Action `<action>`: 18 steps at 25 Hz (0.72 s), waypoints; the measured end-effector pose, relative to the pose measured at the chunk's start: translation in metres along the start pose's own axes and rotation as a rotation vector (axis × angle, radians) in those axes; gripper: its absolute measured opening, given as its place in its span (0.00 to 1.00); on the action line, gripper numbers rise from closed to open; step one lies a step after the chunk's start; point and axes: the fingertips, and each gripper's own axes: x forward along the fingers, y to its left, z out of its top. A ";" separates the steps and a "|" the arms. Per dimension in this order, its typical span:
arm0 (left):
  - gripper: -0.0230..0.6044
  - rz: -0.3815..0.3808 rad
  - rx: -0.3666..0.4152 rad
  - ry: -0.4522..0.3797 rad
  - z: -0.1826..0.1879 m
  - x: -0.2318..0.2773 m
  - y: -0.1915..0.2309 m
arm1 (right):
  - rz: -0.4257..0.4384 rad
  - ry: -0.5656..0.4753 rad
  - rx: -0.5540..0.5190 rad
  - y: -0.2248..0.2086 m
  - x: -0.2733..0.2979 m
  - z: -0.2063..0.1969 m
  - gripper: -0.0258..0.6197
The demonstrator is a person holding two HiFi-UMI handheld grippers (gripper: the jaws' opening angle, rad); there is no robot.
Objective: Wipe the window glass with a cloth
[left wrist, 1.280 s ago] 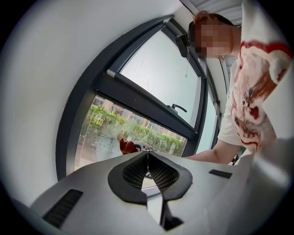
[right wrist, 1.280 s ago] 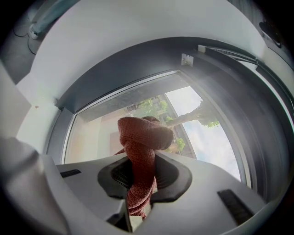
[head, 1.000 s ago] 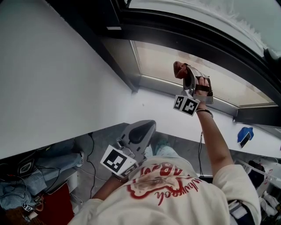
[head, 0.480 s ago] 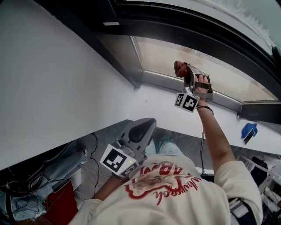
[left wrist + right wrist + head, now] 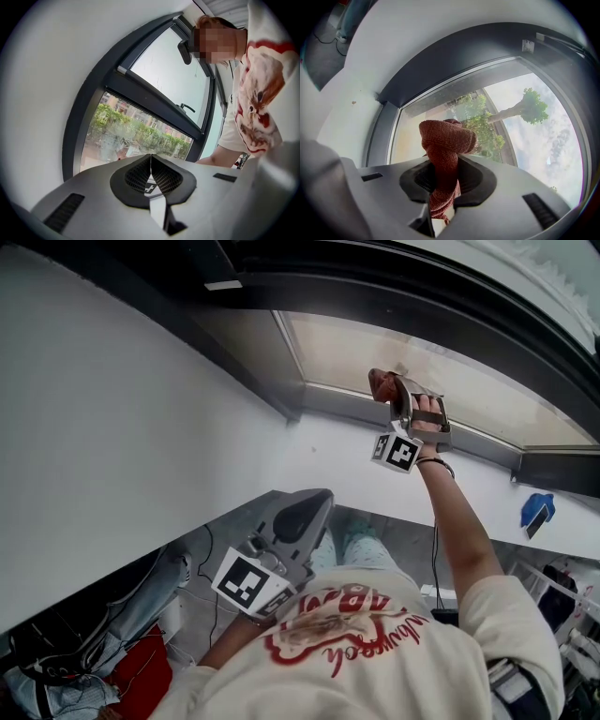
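Note:
A bunched rust-red cloth (image 5: 445, 143) is clamped in my right gripper (image 5: 444, 180), which is raised to the lower pane of the window glass (image 5: 497, 117). In the head view the cloth (image 5: 382, 383) sits at the bottom edge of the glass (image 5: 450, 371), right by the dark grey frame (image 5: 319, 399); whether it touches the pane I cannot tell. My left gripper (image 5: 298, 519) hangs low by the person's chest, jaws shut with nothing between them. From the left gripper view its jaws (image 5: 151, 161) point toward the window (image 5: 136, 131).
A white wall (image 5: 112, 427) runs along the left. A dark upper window frame (image 5: 394, 287) crosses above the pane. A blue object (image 5: 536, 514) rests on the white ledge at right. Cables and clutter (image 5: 84, 652) lie on the floor at lower left.
My right gripper with the cloth has risen slightly toward the lower edge of the glass. The left gripper has stayed in place.

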 end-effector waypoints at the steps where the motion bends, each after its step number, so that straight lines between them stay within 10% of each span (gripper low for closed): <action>1: 0.07 0.000 0.003 0.001 0.000 0.000 -0.002 | 0.000 0.002 0.005 0.001 -0.001 -0.001 0.16; 18: 0.07 0.000 -0.040 0.031 -0.010 0.018 0.020 | 0.078 0.028 0.010 0.048 0.026 -0.008 0.16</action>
